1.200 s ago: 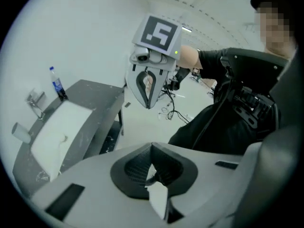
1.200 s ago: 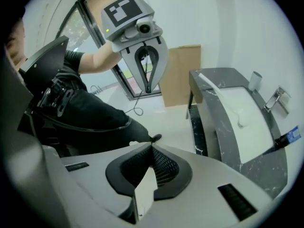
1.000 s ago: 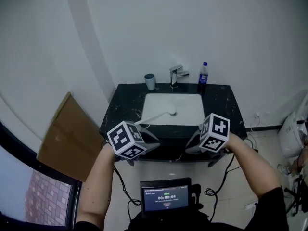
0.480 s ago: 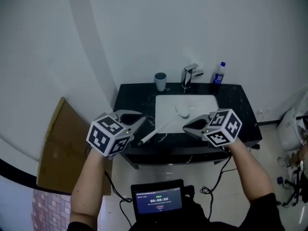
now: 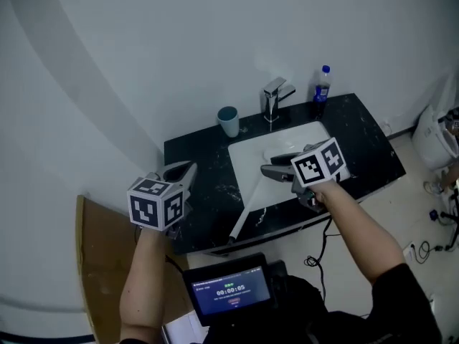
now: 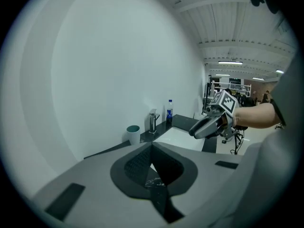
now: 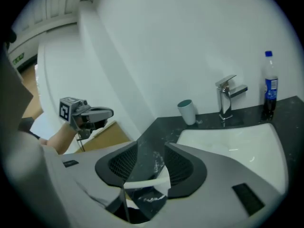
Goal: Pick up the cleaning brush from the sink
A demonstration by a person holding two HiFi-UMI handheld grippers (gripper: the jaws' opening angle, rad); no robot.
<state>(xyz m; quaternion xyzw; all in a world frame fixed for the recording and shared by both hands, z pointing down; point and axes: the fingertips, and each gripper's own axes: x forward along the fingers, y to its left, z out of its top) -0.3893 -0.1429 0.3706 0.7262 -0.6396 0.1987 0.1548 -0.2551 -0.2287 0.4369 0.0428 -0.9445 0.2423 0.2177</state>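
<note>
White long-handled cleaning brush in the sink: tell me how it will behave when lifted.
Probably stiff: the white long-handled cleaning brush lies straight from the white sink basin across the black counter's front edge. Likely light, being slim. Gripped far along the handle, it may tip.

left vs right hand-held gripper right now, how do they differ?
The left hand-held gripper has its jaws shut with nothing between them; the right hand-held gripper has its jaws apart, just been opening, with the white handle of the cleaning brush in the gap, ungripped. The left is by the counter edge; the right is over the sink. Both carry marker cubes.
</note>
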